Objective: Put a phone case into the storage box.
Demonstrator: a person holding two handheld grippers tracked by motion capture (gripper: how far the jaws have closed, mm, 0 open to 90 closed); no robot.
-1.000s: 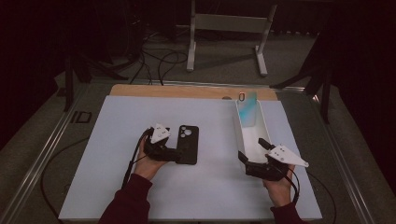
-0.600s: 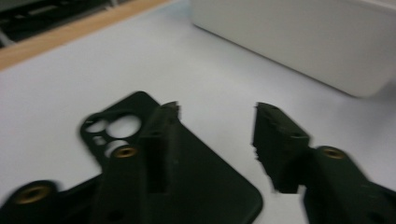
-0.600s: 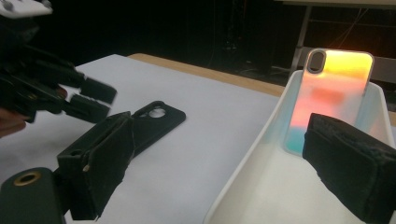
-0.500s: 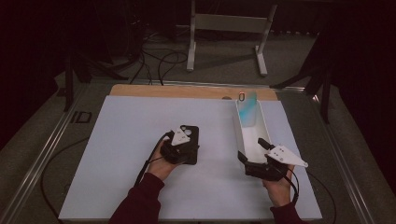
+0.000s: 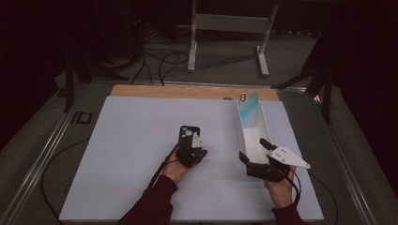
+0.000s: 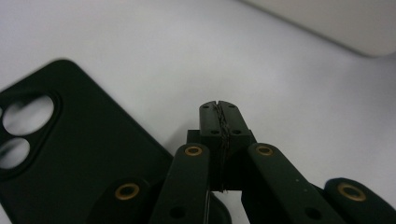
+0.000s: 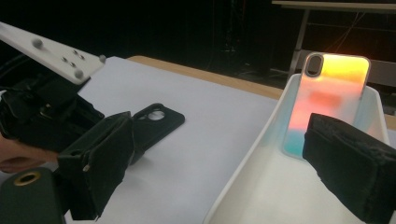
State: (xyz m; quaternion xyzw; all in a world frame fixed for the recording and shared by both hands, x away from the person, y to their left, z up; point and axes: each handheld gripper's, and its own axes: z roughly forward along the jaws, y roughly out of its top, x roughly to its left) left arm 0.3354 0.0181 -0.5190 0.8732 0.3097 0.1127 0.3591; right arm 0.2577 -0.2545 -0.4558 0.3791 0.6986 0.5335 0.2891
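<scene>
Holding your left gripper (image 5: 191,149) low over the counter (image 5: 126,140), you have its jaws pressed flat together, and they have just been closing; in the left gripper view the ridged pads (image 6: 219,122) meet with nothing between them. The black phone case (image 5: 188,133) lies flat on the counter's white sheet, back side up with its camera cut-outs showing, a little right of the counter's middle and nearer the front edge than the far one. Your left gripper sits over the near end of that case in the high view. In the left gripper view the closed tips lie just beside the case's long edge, over bare white surface; I cannot tell whether they touch the case.

Your right gripper (image 5: 256,152) rests at the near end of the long white tray (image 5: 238,136), which runs along the counter's right edge from near the front toward the far right corner. Its jaws stand wide apart: in the right gripper view one pad (image 7: 100,163) lies outside the tray's wall and the other inside the tray, so the wall runs between them, and the pads do not press on it. At the tray's far end an iridescent phone case (image 7: 327,100) stands upright, leaning on the end wall.
</scene>
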